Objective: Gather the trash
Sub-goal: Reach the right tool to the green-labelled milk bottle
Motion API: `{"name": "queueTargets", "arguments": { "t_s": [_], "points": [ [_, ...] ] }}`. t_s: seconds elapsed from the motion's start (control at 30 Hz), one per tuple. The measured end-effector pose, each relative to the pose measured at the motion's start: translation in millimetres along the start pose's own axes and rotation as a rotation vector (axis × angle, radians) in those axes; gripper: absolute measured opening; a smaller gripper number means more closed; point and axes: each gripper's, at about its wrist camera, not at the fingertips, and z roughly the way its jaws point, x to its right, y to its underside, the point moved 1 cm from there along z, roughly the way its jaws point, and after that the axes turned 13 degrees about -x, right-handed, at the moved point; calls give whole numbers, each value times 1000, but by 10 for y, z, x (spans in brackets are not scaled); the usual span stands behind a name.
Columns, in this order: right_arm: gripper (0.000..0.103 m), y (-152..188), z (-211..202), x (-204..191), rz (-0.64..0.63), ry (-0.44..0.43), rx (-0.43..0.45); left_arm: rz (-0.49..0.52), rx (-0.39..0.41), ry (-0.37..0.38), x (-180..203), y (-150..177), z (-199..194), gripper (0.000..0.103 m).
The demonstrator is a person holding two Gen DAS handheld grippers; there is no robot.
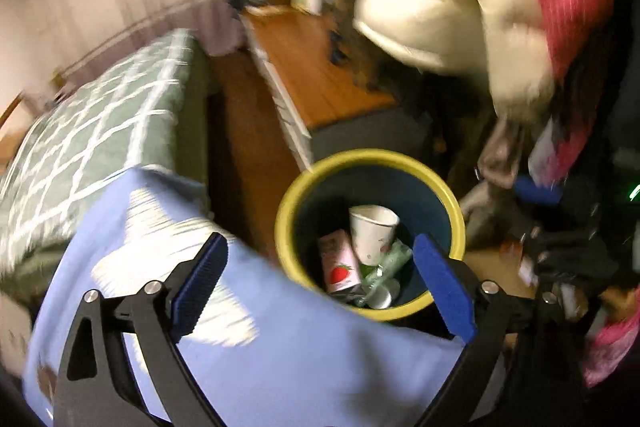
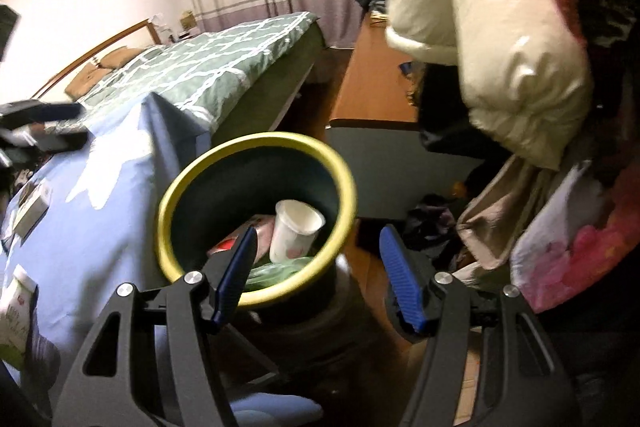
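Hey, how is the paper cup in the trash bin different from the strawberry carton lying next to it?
The paper cup is round, mostly white, and open-mouthed; the strawberry carton is boxy, pinkish, and closed as far as shows. The cup leans with its mouth up and sits higher on the pile, while the carton lies tilted lower, beside it. The carton bears a big red strawberry picture; the cup has only faint small prints. Both lie inside the yellow-rimmed trash bin.

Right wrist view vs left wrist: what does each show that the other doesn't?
Right wrist only: white packets lying on the blue tablecloth, the wooden headboard, and the open right gripper.

Left wrist only: the strawberry-printed carton in full, and the open left gripper.

Both: the yellow-rimmed dark bin holding a white paper cup, the green checked bedspread.
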Motion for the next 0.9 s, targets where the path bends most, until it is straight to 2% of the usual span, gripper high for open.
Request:
{"name": "queueTargets", "arguments": {
  "t_s": [0.07,0.17,0.4,0.6,0.67,0.73,0.8,0.9],
  "points": [
    [61,21,14,-166,-28,-18,-5,-100,76,-52,-289,257,-329,96],
    [61,48,6,-461,-83,-45,-8,-230,185,-170,-666,747,-750,98],
    [61,161,-43,-1325,-257,-131,-27,-565,281,-359,-1403,2225,-1365,98],
    [61,423,-255,-2134,-441,-265,-45,-811,330,-556,-1812,3313,-1551,98],
    [61,553,-373,-2322,-496,-316,-50,-910,358,-564,-1970,3674,-1539,98],
    [62,725,-557,-2520,-565,-398,-62,-969,371,-549,-2054,3849,-1504,98],
    [68,855,-698,-2642,-621,-446,-65,-1011,369,-523,-2111,3953,-1442,98],
    [69,1114,-871,-2855,-726,-483,-69,-1016,374,-507,-2118,3962,-1410,98]
  ]
}}
